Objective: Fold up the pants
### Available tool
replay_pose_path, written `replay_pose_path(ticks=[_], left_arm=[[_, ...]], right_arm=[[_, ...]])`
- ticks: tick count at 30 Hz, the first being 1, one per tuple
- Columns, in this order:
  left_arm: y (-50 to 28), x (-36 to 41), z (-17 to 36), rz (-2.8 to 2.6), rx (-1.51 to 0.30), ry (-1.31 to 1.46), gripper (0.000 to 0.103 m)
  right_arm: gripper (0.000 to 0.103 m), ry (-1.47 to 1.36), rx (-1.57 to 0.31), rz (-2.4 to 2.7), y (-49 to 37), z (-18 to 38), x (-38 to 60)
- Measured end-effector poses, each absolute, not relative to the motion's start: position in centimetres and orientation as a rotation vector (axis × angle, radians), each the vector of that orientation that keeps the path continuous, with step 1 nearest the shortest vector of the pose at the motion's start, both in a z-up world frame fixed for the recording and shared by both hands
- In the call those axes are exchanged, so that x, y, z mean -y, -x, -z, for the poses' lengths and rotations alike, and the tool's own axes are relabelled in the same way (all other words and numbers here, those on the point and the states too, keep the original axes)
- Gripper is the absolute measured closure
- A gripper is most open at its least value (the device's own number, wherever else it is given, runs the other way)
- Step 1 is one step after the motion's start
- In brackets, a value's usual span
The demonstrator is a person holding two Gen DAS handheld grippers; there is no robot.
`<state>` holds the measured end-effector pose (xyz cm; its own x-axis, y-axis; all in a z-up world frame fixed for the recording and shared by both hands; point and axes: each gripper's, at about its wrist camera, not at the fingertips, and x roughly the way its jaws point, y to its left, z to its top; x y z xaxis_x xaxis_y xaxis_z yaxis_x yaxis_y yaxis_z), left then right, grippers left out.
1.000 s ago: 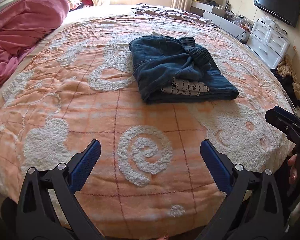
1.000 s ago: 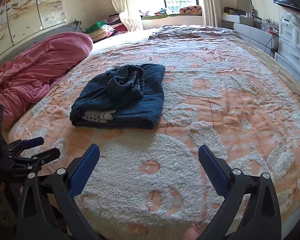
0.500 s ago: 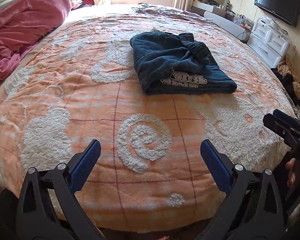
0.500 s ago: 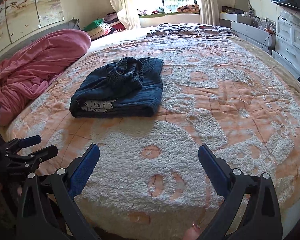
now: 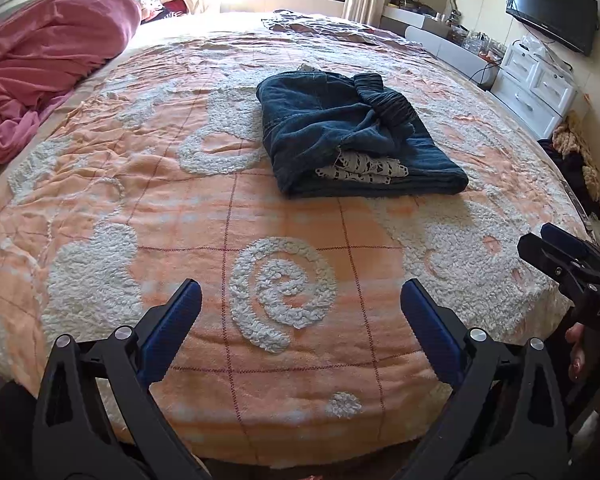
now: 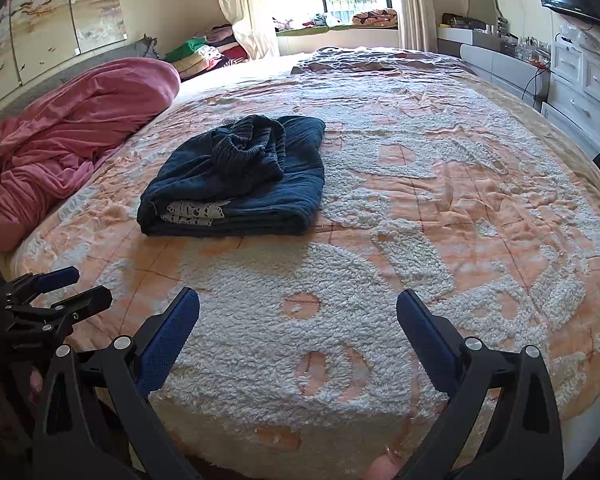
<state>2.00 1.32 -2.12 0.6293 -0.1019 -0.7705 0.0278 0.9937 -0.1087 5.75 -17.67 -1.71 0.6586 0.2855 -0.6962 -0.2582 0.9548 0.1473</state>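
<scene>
The left gripper (image 5: 300, 304) hangs with its 2 blue-padded fingers (image 5: 172, 328) spread wide and nothing between them, low over the near edge of the bedspread (image 5: 284, 360). The right gripper (image 6: 298, 316) is likewise wide apart and empty, over the same near edge. Each shows in the other's view: the right one at 3 o'clock in the left camera, the left one at 9 o'clock in the right camera.

The pants (image 5: 352, 136), dark blue and folded into a thick bundle, lie on the bedspread well apart from both grippers: toward 12 o'clock, slightly right, from the left gripper, and toward 11 o'clock from the right. White lace trim (image 5: 364, 168) peeks from the fold's near side.

The letters "DAS" show on the right gripper's body in the left view, cut off by the frame. The wall painting (image 6: 52, 40) at 10 o'clock bears characters too small to read. A pink blanket (image 6: 68, 128) lies heaped at 9 o'clock.
</scene>
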Motion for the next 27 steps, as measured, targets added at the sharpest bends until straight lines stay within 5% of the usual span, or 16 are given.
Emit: replay_pose_path(ticks=[27], left_arm=[[-2.34, -1.52, 2.31, 0.063, -0.897, 0.099, 0.009]], right_arm=[[0.004, -0.033, -0.802, -0.302, -6.12, 2.13, 17.54]])
